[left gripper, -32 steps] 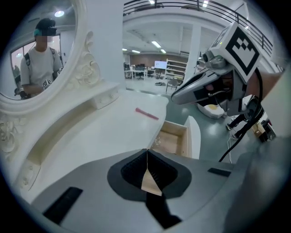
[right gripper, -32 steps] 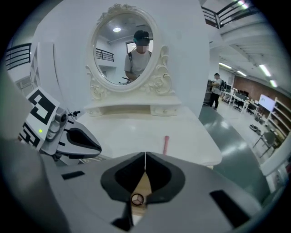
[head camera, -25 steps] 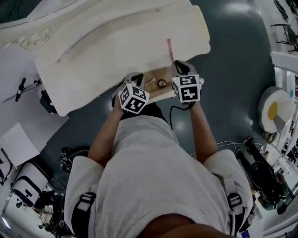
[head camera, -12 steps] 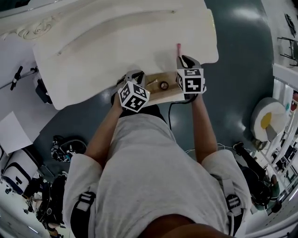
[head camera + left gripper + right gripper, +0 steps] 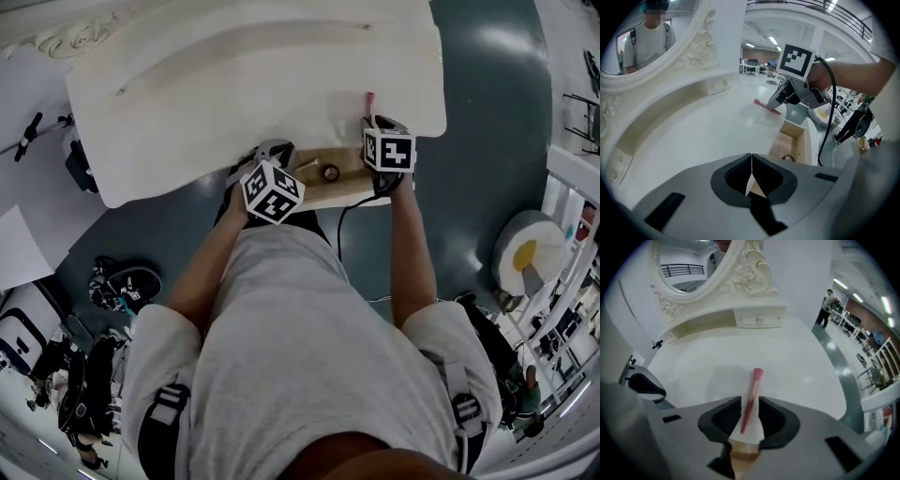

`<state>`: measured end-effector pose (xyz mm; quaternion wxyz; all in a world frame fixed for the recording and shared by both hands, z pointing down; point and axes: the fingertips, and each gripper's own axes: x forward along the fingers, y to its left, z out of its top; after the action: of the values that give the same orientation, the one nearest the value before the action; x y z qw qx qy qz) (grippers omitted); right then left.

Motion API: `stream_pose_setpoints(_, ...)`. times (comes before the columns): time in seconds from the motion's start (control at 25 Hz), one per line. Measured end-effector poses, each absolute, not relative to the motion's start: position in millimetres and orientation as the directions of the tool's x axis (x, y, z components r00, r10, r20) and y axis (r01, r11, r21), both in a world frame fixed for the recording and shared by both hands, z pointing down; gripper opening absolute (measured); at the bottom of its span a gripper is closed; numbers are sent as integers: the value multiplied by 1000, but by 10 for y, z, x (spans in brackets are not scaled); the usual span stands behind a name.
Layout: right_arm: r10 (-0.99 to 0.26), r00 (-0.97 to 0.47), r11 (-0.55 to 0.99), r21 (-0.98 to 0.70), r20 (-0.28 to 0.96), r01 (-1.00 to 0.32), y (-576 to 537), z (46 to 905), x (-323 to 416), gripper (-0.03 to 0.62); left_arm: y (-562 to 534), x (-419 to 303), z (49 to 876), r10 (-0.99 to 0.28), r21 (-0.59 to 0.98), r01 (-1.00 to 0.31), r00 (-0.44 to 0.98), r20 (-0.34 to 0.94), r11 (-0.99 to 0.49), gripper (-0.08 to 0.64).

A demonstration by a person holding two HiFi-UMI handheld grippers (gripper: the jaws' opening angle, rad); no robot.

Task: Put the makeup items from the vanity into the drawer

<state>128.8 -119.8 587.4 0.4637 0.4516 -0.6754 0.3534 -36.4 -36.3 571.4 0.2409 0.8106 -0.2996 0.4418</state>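
A person in a grey T-shirt (image 5: 309,337) leans over a white vanity top (image 5: 262,84), both bare forearms stretched forward side by side and both tools tipped steeply down at the top's front edge. Below that edge an open light-wood drawer (image 5: 349,183) juts toward the person.

The left gripper (image 5: 751,171) hangs over the drawer's left end, its dark jaws pressed together with nothing between them.

The right gripper (image 5: 749,416) stands at the drawer's right end, over the front edge of the vanity top and not far from its right front corner. Its jaws have just been opening and now stand apart. Between them lies a slim pink makeup brush (image 5: 752,397) on the vanity top: the handle end sits between the ribbed pads with a gap on either side, and the bristle head points away from the person, toward the oval mirror in a carved white frame (image 5: 745,275) at the back edge.

Inside the drawer, roughly midway between the two tools, sits a small dark ring-shaped item (image 5: 330,172), too small to make out further.
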Motion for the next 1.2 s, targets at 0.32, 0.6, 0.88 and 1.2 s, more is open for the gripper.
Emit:
stream_pose_setpoints(0.32,-228,-148,341,-63,962,-938,-1176,6005,1308,126,-358,-418,5754,-270,125,-701,424,864,-702,9)
stream_pose_setpoints(0.6,-253,-153,391,-44,955,-919,-1158,5985,1242,77,-324,-383,5726,-265,117,-689,424,866,-716,9)
stream_pose_setpoints(0.88,-286,-206,352,-97,936,-931,-1043,5950,1229,55,-241,-349,5692,-268,98,-672,419,868,-734,9)
stream_pose_setpoints(1.2,-316,-231,347,-115,920,-931,-885,5848,1202,55,-106,-284,5634,-272,82,-654,421,866,-752,9)
